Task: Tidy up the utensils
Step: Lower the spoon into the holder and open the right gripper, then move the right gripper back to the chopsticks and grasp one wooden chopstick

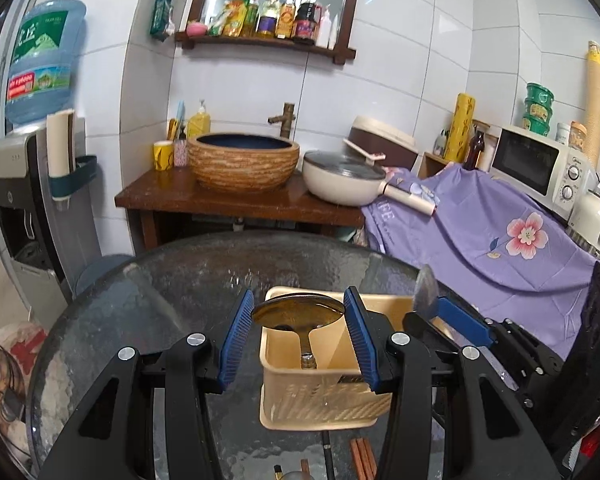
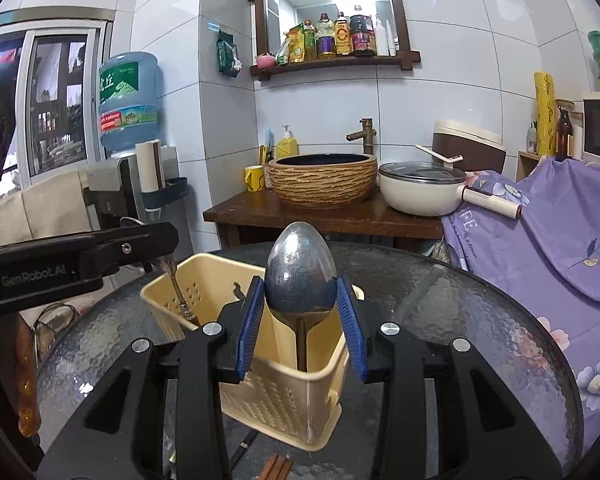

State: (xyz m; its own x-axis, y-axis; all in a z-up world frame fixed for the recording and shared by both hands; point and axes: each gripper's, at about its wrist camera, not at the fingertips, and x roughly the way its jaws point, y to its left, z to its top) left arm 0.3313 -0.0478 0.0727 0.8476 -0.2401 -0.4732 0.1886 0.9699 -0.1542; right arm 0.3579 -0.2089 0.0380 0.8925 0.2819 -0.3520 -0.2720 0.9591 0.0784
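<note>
The left hand-held gripper (image 1: 299,300) is grasping a spoon (image 1: 298,312) by the edges of its bowl. Both blue pads (image 1: 236,336) meet the rim, and the handle hangs straight down below the fingers into the cream utensil caddy (image 1: 320,400). The right hand-held gripper (image 2: 300,284) is clenched the same way on a second spoon (image 2: 300,276). Its bowl stands up between the pads and its handle drops into a compartment directly beneath.

Judgement: holding each spoon by the bowl leaves the handle free to enter the caddy first, so the spoons will stand bowl-up. The two hand-held grippers work different compartments, with the left one's spoon on the far side of a divider from the right one's. That keeps them clear of each other.

Count:
- Spoons: two, one in each hand-held gripper.
- Caddy: one, on the glass desk (image 1: 180,280), with at least two compartments visible.
- Reddish chopsticks (image 1: 360,456): lying on the desk just behind the left fingers, seemingly a pair, number uncertain.
- Dark stick (image 1: 328,452): one, lying beside them
</note>
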